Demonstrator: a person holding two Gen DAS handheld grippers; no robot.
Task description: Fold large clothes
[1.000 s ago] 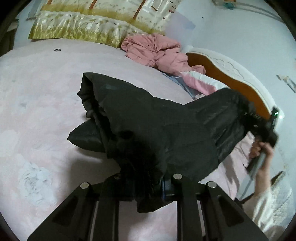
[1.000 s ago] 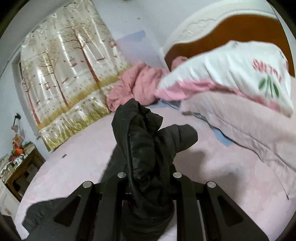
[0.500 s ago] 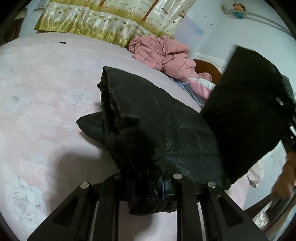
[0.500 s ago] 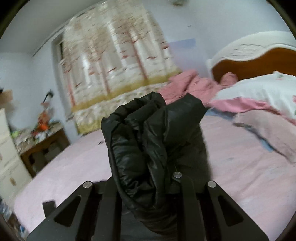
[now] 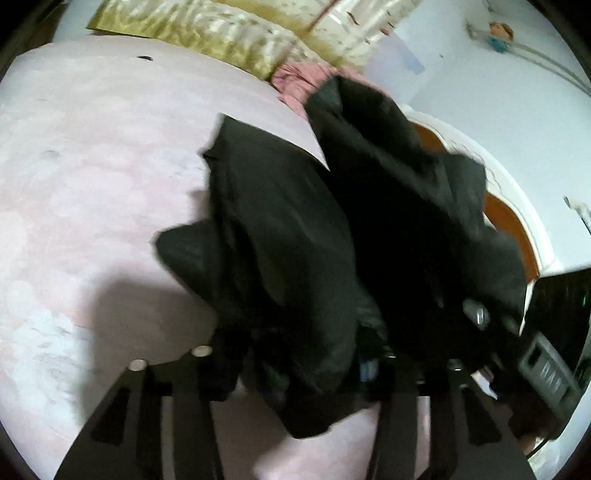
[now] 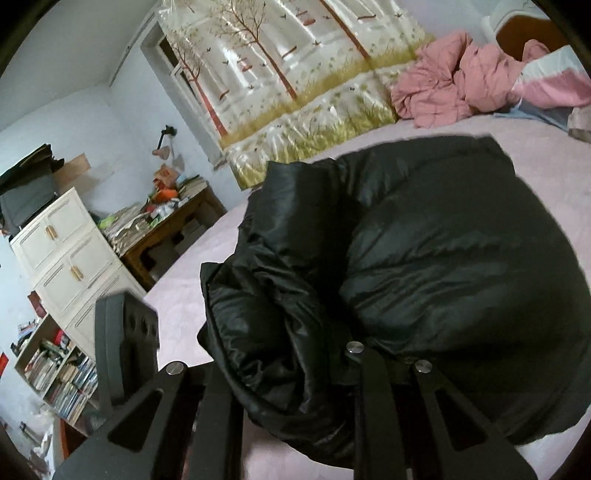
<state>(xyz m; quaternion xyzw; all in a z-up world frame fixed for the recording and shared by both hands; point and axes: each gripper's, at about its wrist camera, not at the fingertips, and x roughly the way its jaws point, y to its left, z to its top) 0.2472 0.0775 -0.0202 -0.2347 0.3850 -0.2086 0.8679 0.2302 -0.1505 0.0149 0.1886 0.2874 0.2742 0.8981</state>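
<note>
Both views sit very close above the black jacket (image 5: 295, 229) on the bed (image 5: 92, 147). The left wrist view looks down across the jacket toward the headboard (image 5: 509, 221) and curtain (image 5: 221, 26). The right wrist view faces the curtain (image 6: 295, 74), with the desk (image 6: 173, 229) left of the jacket (image 6: 443, 258). Both show jacket, bed, curtain and pink bedding (image 6: 454, 81).

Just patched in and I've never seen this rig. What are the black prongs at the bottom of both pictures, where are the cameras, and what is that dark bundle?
No robot arm: a person holds tongs in each hand, each with a camera looking along its prongs. One picture looks past the left tongs, the other past the right tongs. The bundle is a black puffy jacket on a pink bed. The right tongs pinch a bunch of it; the left have just been opening, cloth loose between them.
</note>
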